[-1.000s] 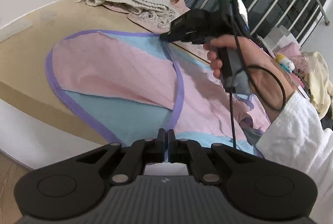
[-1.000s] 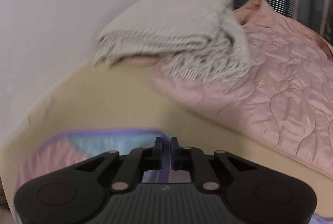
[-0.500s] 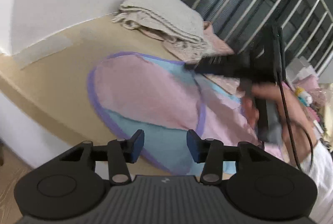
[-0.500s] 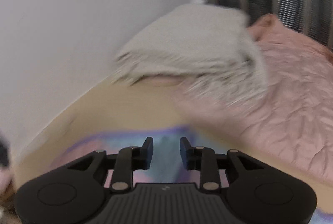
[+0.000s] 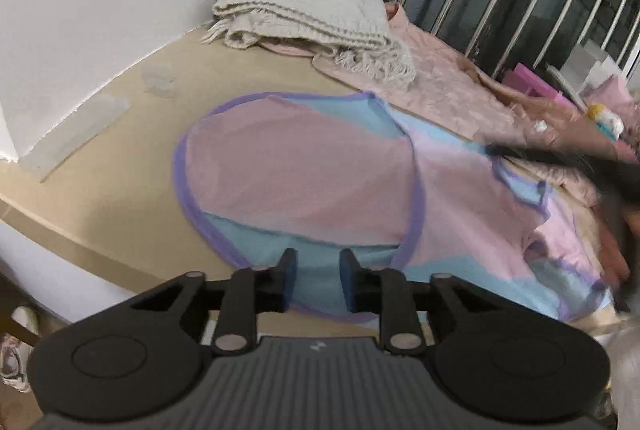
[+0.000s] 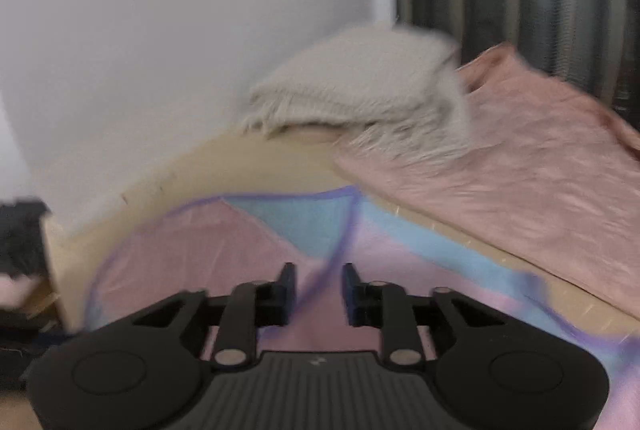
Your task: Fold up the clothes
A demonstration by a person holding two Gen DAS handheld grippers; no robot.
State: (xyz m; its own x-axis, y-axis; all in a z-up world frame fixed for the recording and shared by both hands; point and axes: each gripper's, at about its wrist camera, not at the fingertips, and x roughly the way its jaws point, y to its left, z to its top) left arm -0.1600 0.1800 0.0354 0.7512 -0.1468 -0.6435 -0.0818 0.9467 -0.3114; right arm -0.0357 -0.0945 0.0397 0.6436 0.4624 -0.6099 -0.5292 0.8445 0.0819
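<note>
With one flap of the pink-and-blue garment (image 5: 304, 166) already laid over its middle on the tan worktop (image 5: 120, 166), both the left tool (image 5: 316, 270) and right tool (image 6: 316, 286) hover open and empty, further folds seemingly remaining.

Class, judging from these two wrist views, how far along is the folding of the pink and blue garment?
Done: one end of the garment is folded over itself on the table. In hand: nothing; the left gripper and right gripper are both open above it. Left: the remaining folds.
</note>
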